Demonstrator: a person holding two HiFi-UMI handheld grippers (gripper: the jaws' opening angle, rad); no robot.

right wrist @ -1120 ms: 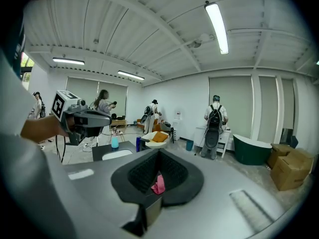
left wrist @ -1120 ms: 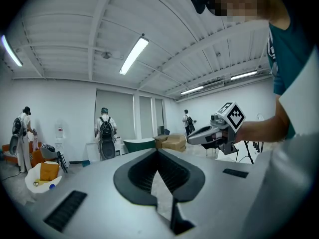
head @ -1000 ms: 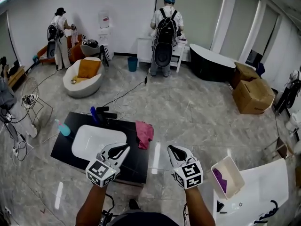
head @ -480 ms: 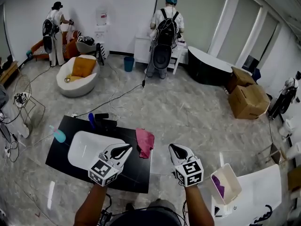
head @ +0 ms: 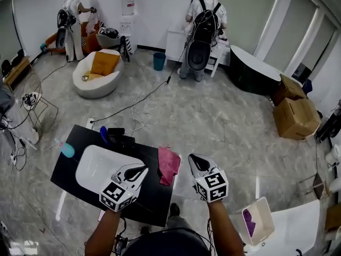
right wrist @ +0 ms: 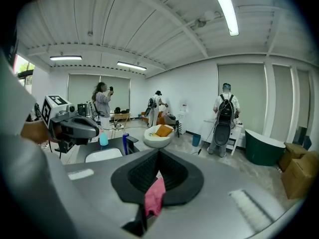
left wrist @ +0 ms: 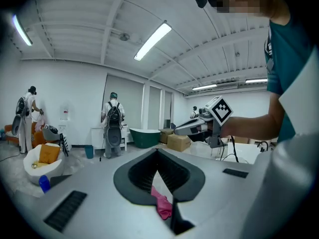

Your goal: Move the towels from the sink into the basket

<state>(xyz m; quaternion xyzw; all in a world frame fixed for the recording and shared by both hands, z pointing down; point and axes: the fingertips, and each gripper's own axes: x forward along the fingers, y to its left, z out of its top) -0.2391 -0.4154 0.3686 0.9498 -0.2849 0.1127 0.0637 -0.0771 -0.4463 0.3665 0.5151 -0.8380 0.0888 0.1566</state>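
Observation:
A pink towel lies on the right end of the black counter, beside the white sink, whose bowl looks bare. My left gripper hovers over the sink's right rim, shut and holding nothing. My right gripper hangs just right of the towel, also shut and holding nothing. The white basket sits low at the right with a purple towel inside. In the left gripper view the pink towel shows beyond the shut jaws, and in the right gripper view the same towel does too.
A teal bottle and a blue bottle stand by a black tap on the counter. Cables trail over the marble floor. Two people work at the far wall. Cardboard boxes stand at the right.
The view has shifted: the counter and towel sit slightly lower and more central, the basket has slid down to the lower right. Both grippers stay shut, hardly moved relative to the counter.

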